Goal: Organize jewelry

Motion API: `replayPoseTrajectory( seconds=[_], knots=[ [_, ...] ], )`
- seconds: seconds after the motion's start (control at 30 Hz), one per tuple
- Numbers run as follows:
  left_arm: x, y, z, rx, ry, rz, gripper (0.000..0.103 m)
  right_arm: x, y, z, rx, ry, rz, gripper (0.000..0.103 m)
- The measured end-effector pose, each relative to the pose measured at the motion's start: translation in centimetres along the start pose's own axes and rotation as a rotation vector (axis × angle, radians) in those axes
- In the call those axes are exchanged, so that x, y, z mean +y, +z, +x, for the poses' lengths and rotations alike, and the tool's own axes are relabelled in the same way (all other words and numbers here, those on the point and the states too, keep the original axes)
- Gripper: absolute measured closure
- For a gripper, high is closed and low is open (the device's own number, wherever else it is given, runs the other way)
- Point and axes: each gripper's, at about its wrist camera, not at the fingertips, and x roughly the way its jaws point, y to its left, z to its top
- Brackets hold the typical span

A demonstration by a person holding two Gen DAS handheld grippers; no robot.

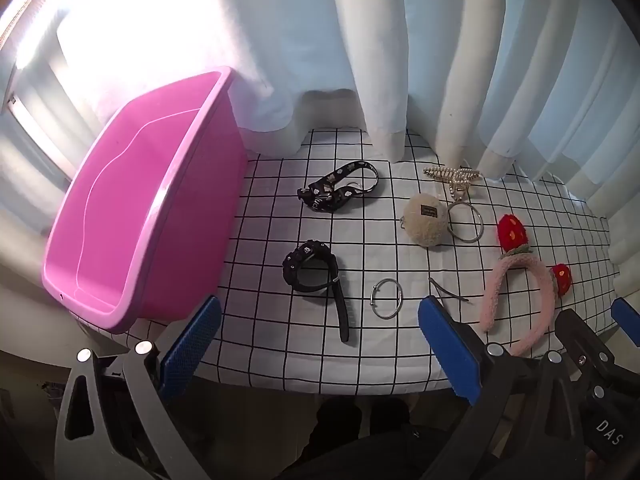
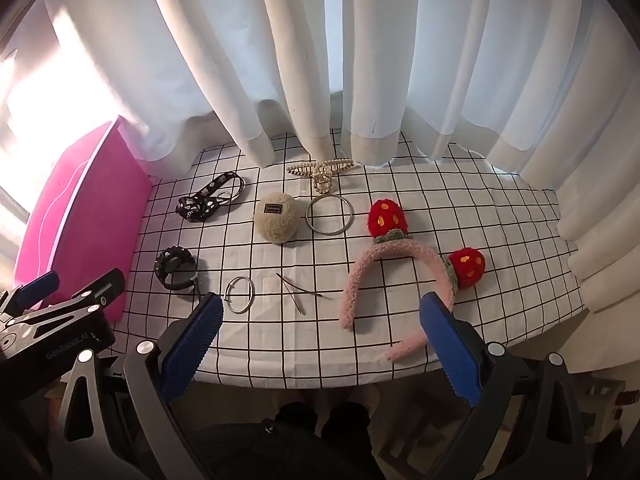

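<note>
Both two-finger grippers hover at the near edge of the table with their blue-padded fingers spread wide and nothing between them: the left gripper (image 1: 318,344) faces the black wristwatch (image 1: 316,276) and the small silver bangle (image 1: 387,298), and the right gripper (image 2: 322,344) faces the fluffy pink headband with two red strawberry ornaments (image 2: 400,256), whose near end lies just beside its right finger. All items lie flat and apart from one another on the white tablecloth with a black grid (image 2: 400,340), apparently spread out so that each can be picked up singly. A glossy pink plastic bin (image 1: 132,216) stands at the left end of the table, empty as far as its interior shows, and is judged to be the collection container; no item is in it yet. Farther back lie the black patterned strap (image 1: 340,188), the beige plush ball with a dark label (image 1: 426,220), the large silver ring (image 1: 466,222) and the pearl-trimmed claw clip (image 1: 454,178), which touches or overlaps the ring. A thin metal hairpin (image 2: 298,292) lies between the bangle and the headband. Bright window glare washes out the bin's far corner, the white curtains (image 2: 360,80) hide the table's rear edge, and the label's text is unreadable.
</note>
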Motion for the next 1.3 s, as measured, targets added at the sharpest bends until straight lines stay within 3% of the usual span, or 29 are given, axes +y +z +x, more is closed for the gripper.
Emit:
replayPoseTrajectory(
  seconds=[1.3],
  knots=[
    [-0.37,-0.34,-0.32,-0.015,0.011,0.010,0.006,0.07,-0.11,-0.80,-0.032,-0.004,-0.005,0.009]
  ],
)
